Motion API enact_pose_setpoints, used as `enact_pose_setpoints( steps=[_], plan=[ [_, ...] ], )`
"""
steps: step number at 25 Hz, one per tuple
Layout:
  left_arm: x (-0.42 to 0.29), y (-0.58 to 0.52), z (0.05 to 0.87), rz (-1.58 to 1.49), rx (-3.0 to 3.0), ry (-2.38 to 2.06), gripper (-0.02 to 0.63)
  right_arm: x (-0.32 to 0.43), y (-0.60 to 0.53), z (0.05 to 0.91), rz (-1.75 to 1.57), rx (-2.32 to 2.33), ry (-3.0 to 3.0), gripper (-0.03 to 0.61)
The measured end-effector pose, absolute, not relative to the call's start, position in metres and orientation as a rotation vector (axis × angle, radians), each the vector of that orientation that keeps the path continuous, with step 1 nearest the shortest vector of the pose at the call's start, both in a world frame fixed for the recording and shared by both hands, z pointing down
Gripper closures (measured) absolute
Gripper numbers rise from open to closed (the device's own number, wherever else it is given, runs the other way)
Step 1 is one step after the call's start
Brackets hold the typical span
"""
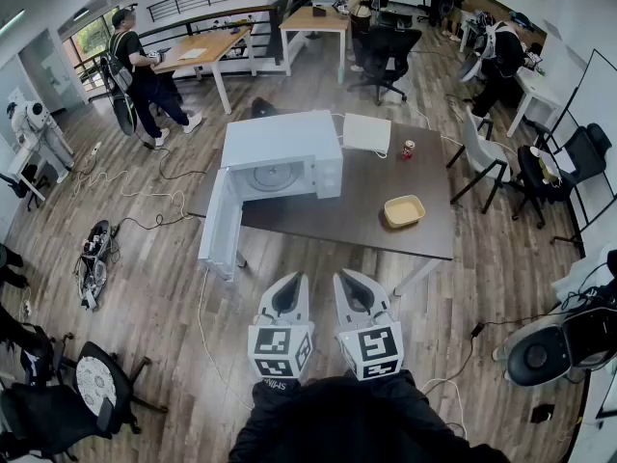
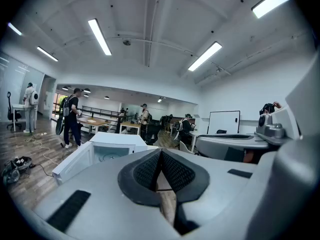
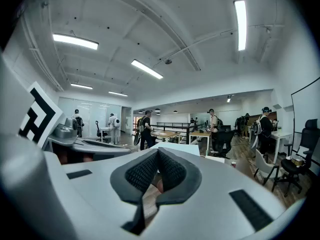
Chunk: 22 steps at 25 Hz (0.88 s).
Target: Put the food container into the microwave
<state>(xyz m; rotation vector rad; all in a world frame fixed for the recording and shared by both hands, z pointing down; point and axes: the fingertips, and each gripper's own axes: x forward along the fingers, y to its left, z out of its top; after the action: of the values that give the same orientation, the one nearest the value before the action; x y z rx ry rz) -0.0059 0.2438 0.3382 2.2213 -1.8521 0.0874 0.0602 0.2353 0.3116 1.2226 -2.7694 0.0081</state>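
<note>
Container [image 1: 404,210], yellow and empty, lies on the table's [image 1: 357,215] right part near the front edge, with bare tabletop around it. At the left end the microwave's [image 1: 282,155] door [image 1: 222,228] stands open; its cavity shows only in part. Left gripper [image 1: 288,283] and right gripper [image 1: 351,280] hover side by side off the front edge, jaws pressed together on nothing. In both gripper views the grippers' own bodies hide the container.

Bright, even overhead light from ceiling strip lights [image 2: 99,36]; top-right one clips to white. Shadows faint. Heavy fisheye: lines bow at edges, black vignette in corners. Shell of left hand-held gripper [image 2: 160,159] close to lens, slightly soft.
</note>
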Motion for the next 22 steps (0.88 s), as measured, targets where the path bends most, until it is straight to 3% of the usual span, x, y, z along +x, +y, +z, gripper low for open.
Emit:
enact_pose_setpoints(
  steps=[22],
  plan=[
    [-0.048, 0.285, 0.374, 0.083, 2.150, -1.815, 0.580, 0.026, 0.262, 0.348, 0.122, 1.215, -2.727, 0.555]
  ],
)
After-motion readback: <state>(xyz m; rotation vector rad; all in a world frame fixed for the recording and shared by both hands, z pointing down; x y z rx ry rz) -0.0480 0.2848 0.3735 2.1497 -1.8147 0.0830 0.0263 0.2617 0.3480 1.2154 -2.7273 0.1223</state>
